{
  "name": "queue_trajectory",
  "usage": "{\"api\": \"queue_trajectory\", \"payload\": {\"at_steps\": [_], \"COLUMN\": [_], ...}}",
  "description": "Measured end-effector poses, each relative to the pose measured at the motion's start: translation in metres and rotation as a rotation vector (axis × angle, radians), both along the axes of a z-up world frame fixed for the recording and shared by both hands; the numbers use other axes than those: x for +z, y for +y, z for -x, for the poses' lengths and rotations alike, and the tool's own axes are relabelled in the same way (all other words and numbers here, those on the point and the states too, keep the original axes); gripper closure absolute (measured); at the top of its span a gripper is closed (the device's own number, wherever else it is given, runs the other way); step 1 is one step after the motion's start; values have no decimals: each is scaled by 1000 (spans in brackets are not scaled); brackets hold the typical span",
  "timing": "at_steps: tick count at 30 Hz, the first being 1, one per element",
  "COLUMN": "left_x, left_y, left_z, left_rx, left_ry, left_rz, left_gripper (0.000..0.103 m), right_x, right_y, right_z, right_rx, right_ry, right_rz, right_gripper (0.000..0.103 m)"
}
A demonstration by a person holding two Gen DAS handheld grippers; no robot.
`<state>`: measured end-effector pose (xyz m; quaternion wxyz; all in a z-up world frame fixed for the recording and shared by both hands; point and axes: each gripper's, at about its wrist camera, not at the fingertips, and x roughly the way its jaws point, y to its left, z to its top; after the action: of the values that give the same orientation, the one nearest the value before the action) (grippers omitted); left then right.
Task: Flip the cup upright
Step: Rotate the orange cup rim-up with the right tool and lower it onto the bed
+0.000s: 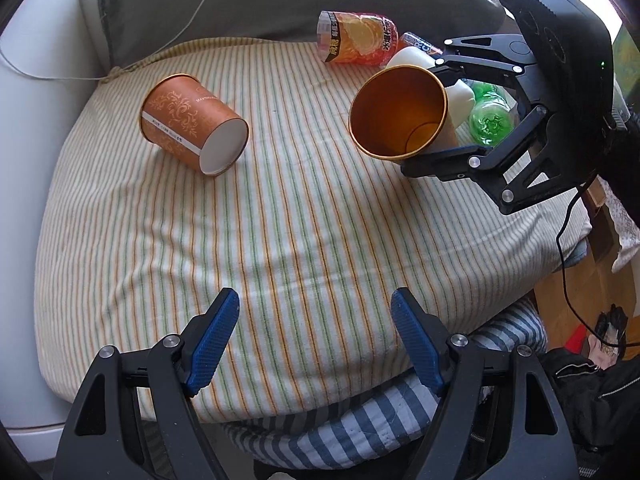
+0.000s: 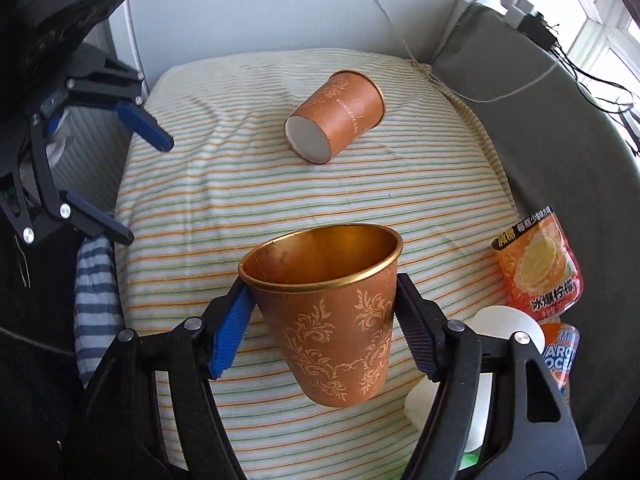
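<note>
My right gripper is shut on an orange paper cup with a gold floral print, held above the striped cushion with its mouth up and tilted. In the left wrist view this cup shows its open gold inside, gripped by the right gripper. A second orange cup lies on its side on the cushion at the far left, its white base toward me; it also shows in the right wrist view. My left gripper is open and empty near the cushion's front edge, also in the right wrist view.
The striped cushion sits on a seat. An orange drink pouch, a white bottle and a green bottle lie at the back right. A striped cloth hangs below the front edge. A cable hangs at right.
</note>
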<state>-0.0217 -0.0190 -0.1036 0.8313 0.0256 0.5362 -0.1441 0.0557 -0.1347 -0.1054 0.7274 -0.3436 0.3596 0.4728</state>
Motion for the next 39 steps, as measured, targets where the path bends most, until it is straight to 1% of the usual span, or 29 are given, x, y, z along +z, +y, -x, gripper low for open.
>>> {"api": "queue_trajectory", "payload": {"at_steps": [3, 7, 10, 13, 15, 17, 20, 22, 25, 33, 37, 39], "left_x": [0, 3, 5, 3, 1, 0, 1, 3, 8, 27, 32, 33], "left_y": [-3, -7, -9, -10, -12, -13, -11, -9, -4, -1, 0, 0], "left_z": [-3, -8, -12, -15, -16, -17, -18, -17, -17, -14, -14, -12], "left_rx": [1, 10, 24, 24, 23, 28, 40, 57, 94, 166, 186, 189], "left_ry": [-13, -51, -74, -70, -70, -79, -87, -117, -155, -267, -292, -304], "left_rz": [9, 18, 40, 67, 60, 48, 57, 48, 73, 100, 113, 105], "left_gripper": [24, 24, 24, 24, 24, 24, 24, 24, 24, 24, 24, 24], "right_x": [7, 10, 11, 8, 4, 0, -9, -12, -14, -19, -19, -18], "right_y": [-10, -19, -22, -24, -25, -33, -41, -47, -48, -45, -45, -46], "right_z": [-3, -4, -2, 8, 14, 17, 18, 18, 22, 33, 35, 36], "right_rx": [-91, -239, -347, -451, -508, -578, -676, -722, -753, -739, -739, -742], "right_ry": [34, 41, 37, 6, -16, -3, 15, 33, 10, -18, -23, -27], "right_rz": [-109, -240, -329, -367, -383, -408, -443, -469, -475, -427, -428, -429], "right_gripper": [31, 31, 31, 31, 31, 31, 31, 31, 31, 31, 31, 31]}}
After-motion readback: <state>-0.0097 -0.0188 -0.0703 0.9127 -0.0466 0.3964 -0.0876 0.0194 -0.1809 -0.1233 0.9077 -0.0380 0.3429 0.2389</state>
